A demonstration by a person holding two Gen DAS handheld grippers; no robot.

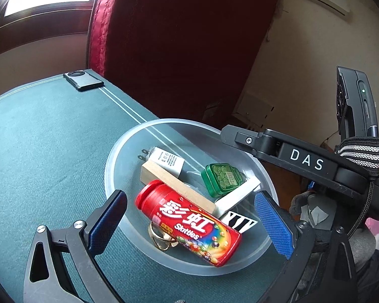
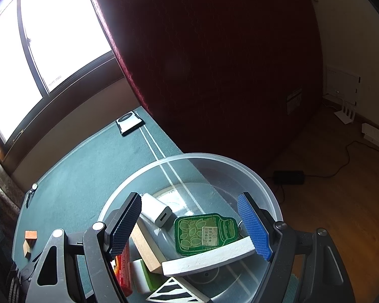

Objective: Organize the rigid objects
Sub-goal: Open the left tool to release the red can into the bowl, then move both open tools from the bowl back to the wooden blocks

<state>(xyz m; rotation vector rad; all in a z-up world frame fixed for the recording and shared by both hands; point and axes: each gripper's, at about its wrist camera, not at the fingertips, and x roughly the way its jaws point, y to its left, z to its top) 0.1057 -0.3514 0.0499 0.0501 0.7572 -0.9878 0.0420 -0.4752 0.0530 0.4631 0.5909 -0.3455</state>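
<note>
Skittles can [image 1: 188, 223] lies on its side in the clear bowl [image 1: 118, 149] near the surface's right edge — long axis slanting between the left gripper [image 1: 189, 217]'s spread, empty jaws; right gripper [image 2: 189, 227] also released.

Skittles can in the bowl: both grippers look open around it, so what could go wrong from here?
The Skittles can lies tilted atop a gold ring and wooden block, so it may roll. The clear bowl sits at the table edge; a nudge from the open left gripper could push it off.
</note>
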